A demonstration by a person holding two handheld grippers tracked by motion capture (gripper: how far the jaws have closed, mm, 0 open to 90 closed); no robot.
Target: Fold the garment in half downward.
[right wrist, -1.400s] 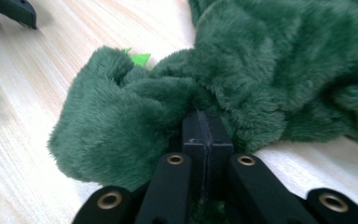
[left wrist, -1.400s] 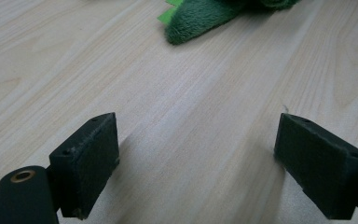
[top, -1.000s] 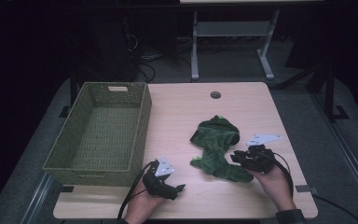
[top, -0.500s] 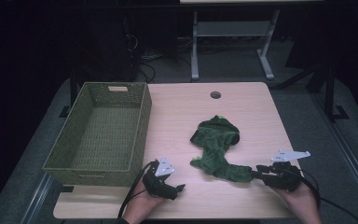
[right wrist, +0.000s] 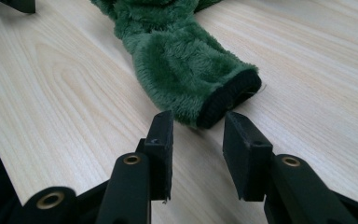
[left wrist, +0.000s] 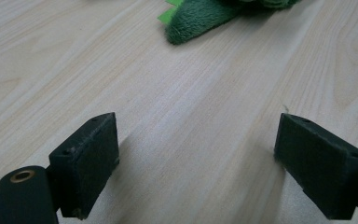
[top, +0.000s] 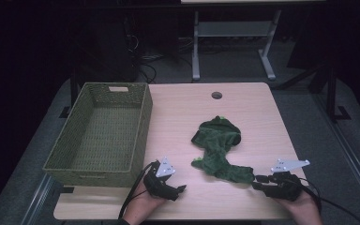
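1. Two hand-held grippers sit at the near edge of the bench (top: 243, 206), one in each of the person's hands.
2. Left hand-held gripper (top: 180, 189) rests low on bare wood near the basket's front corner. Its jaws stand wide apart with nothing between them, and the nearest tip of the garment lies well ahead of them in the left gripper view. It looks parked, waiting.
3. Right hand-held gripper (right wrist: 196, 140) lies near the front right of the bench, pointing at the garment's closest end. Its jaws have just been opening and now stand a little apart, with nothing clamped. The black-lined cuff (right wrist: 228, 98) sits just beyond the pads, not between them. This seems a release, or a line-up for a fresh grip on that end.
4. One green fleece garment (top: 218, 147) lies crumpled mid-bench, right of centre, one sleeve-like end stretched toward the right hand-held gripper. A bright green tag shows at another edge.
5. One olive woven basket (top: 140, 117) stands on the left side, open and empty, well apart from the garment. It is probably where the garment is meant to go.
6. One round cable hole (top: 216, 95) marks the far edge of the bench.
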